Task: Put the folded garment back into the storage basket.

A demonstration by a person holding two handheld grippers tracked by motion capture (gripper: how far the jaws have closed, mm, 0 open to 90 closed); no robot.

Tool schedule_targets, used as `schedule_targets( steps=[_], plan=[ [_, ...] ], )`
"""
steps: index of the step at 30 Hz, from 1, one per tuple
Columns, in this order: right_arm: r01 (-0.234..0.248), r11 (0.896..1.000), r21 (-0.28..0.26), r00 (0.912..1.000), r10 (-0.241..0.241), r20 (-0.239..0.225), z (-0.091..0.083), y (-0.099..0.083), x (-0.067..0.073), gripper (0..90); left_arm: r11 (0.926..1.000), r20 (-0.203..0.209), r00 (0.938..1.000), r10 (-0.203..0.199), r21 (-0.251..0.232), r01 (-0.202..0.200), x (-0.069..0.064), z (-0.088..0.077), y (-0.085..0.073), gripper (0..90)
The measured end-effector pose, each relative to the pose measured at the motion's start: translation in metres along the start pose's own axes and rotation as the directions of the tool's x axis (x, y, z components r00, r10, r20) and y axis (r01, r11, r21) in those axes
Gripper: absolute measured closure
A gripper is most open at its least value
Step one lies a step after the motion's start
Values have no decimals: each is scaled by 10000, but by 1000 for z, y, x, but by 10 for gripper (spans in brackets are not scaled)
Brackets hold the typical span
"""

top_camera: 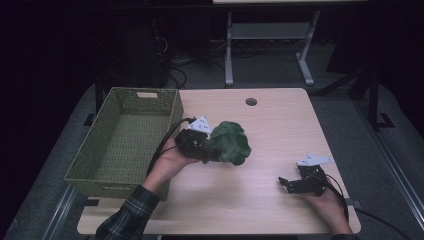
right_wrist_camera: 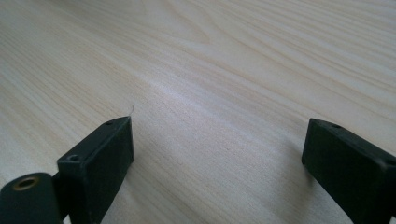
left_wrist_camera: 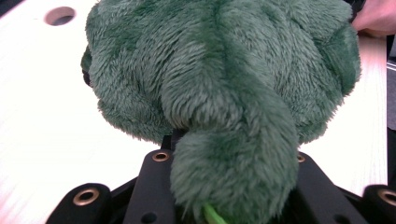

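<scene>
We are gripping the green plush toy [top_camera: 229,143] with our left gripper [top_camera: 204,150], jaws clamping its furry stem, near the centre of the high view; it seems to be hanging above the table [top_camera: 270,130], just right of the wicker basket [top_camera: 125,140]; our right gripper [right_wrist_camera: 217,144] is resting at lower right, jaws standing wide over bare wood.

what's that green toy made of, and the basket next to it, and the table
Green toy: plush fabric, apparently; fuzzy matte pile.
Basket: woven wicker or paper cord, olive; ribbed weave shows.
Table: pale wood or wood-look laminate, smooth, with grain lines.
</scene>
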State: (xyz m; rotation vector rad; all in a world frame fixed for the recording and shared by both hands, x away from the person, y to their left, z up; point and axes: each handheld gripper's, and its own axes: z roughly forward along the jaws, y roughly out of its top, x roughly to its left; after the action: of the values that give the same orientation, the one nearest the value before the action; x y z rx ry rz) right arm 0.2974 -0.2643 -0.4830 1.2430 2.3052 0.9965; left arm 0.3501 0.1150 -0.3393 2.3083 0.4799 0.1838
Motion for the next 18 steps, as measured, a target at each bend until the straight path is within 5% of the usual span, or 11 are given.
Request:
schedule_targets(
  steps=[18],
  plan=[
    [-55, 10000, 22, 10000, 55, 47, 0, 0, 0, 75, 9985, -1256, 9907, -520, -210, 498, 24, -65, -13, 695]
  ],
)
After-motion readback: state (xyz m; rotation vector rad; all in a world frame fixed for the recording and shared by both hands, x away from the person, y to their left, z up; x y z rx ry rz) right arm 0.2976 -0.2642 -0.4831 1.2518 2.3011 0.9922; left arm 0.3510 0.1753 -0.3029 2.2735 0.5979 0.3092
